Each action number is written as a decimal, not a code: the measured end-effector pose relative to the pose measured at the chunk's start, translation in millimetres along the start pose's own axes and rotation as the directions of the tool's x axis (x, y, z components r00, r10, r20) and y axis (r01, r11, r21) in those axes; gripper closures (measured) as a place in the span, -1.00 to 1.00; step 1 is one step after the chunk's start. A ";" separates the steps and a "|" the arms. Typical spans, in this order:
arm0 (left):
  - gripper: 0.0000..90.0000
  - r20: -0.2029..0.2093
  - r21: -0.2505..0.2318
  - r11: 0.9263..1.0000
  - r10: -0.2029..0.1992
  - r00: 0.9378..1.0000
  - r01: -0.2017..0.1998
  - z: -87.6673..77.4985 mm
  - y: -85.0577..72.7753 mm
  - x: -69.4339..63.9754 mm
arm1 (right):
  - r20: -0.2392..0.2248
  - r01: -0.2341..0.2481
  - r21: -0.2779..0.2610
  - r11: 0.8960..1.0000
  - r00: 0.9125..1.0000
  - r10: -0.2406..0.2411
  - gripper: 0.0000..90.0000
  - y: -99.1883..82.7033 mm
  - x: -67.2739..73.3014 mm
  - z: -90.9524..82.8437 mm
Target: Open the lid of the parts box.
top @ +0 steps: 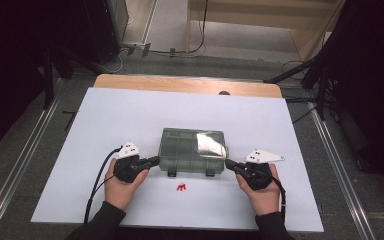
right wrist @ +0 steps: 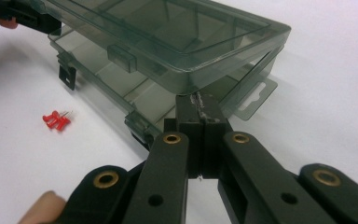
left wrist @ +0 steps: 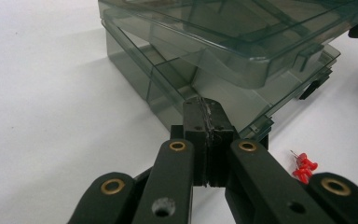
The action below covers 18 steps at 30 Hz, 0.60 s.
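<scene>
— Where was the box [top: 192, 150]?
— Near the table's [top: 105, 115] front edge, lid ajar, red pins [top: 181, 187] just before it.
— And the grippers?
— Left gripper [top: 152, 161] and right gripper [top: 228, 163] both had jaws closed on nothing (tips at the box's ends). Lifting the lid evenly from both ends would have kept the box from sliding.

The compartment box [top: 192, 151] is smoky, see-through plastic, smooth and glossy, with a bright glare patch on its lid. Beside the box, the push pins [left wrist: 304, 167] have shiny red plastic heads and thin metal points. The tabletop [top: 115, 120] under the box is matt white, with a bare wood edge beyond. The gripper arms are matt black plastic with brass-coloured rivets.
</scene>
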<state>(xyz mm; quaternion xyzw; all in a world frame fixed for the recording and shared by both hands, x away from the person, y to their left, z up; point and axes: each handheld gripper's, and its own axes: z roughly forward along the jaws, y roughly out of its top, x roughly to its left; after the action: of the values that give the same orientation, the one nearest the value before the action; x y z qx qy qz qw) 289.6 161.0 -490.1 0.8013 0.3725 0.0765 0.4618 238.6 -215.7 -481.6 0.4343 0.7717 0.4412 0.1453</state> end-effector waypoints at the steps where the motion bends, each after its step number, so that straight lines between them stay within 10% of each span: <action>1: 0.98 0.002 -0.005 1.000 -0.001 1.000 0.001 0.0 0.3 -0.5 | 0.004 0.006 -0.008 1.000 1.000 -0.006 1.00 1.0 -0.6 -0.4; 18: 0.98 0.014 -0.036 0.999 0.012 1.000 -0.012 -3.3 4.9 -3.7 | 0.013 0.000 -0.051 0.999 1.000 0.001 1.00 6.6 -0.6 -2.0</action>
<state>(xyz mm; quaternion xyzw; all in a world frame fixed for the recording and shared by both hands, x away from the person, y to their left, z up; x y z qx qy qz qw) 288.0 159.3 -483.6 0.7956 0.3629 0.0801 0.4785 241.3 -215.7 -475.1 0.4334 0.7593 0.4579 0.1611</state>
